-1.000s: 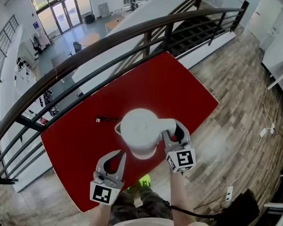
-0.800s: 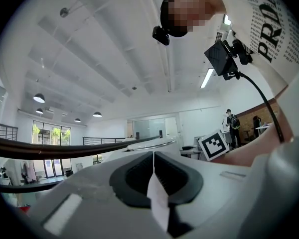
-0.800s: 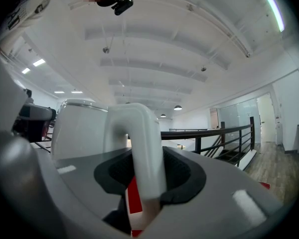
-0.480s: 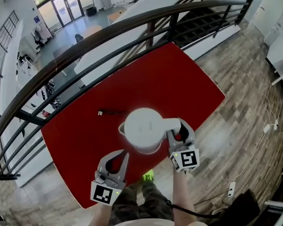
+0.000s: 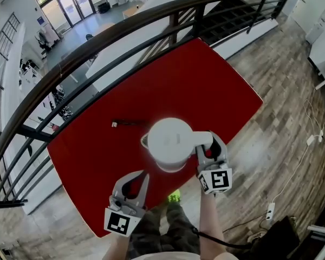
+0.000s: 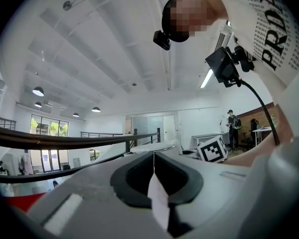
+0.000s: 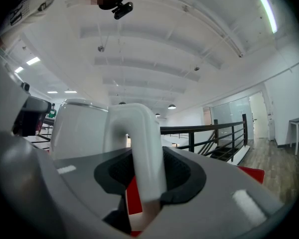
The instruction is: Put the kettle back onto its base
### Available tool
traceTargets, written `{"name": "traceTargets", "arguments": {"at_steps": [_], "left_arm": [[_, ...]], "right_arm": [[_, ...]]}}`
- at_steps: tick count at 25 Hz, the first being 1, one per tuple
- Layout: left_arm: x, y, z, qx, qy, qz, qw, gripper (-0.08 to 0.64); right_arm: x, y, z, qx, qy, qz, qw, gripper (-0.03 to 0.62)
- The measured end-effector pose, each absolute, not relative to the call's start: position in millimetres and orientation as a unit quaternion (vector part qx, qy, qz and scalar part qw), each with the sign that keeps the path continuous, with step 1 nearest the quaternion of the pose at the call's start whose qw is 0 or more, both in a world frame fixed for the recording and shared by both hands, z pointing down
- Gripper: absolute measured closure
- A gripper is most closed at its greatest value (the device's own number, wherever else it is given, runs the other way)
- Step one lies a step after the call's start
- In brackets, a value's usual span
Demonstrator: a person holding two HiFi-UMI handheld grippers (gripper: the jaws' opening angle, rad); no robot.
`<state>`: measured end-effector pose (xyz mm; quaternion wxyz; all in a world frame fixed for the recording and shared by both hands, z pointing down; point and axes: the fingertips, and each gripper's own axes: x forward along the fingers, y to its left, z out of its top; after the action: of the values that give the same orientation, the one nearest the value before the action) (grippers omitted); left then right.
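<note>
While kettle (image 5: 170,142) is held over table (image 5: 216,85) by handle (image 7: 139,148), clamped between jaws of right gripper (image 5: 207,148), base is seen in no view (probably covered by kettle body).

- Risk: kettle set down off-centre, as base is masked from above; tilt or rocking would follow.
- Risk: body swung, since only handle is gripped.
- Cord (image 5: 125,124) seen beside kettle, one end covered.
- Left gripper (image 5: 136,176) closed on nothing, near table edge.
- Gap between kettle and table cannot be judged.

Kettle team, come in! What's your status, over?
Right gripper clamped on white kettle handle, over red table. Left gripper shut, empty. Base not visible; nothing blocking seen.
</note>
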<state>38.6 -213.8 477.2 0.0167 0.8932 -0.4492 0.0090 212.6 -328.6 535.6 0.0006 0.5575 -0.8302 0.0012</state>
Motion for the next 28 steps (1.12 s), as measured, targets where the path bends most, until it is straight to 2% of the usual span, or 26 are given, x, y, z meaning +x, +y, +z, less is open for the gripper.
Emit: {"name": "traceTargets", "arguments": {"at_steps": [28], "left_arm": [[52.1,-209.8,493.6,0.894,-0.447,0.026,0.03,0.553]], "right_arm": [[218.8,-304.6,530.4,0.553,-0.832,-0.031,-0.036,0.463]]}}
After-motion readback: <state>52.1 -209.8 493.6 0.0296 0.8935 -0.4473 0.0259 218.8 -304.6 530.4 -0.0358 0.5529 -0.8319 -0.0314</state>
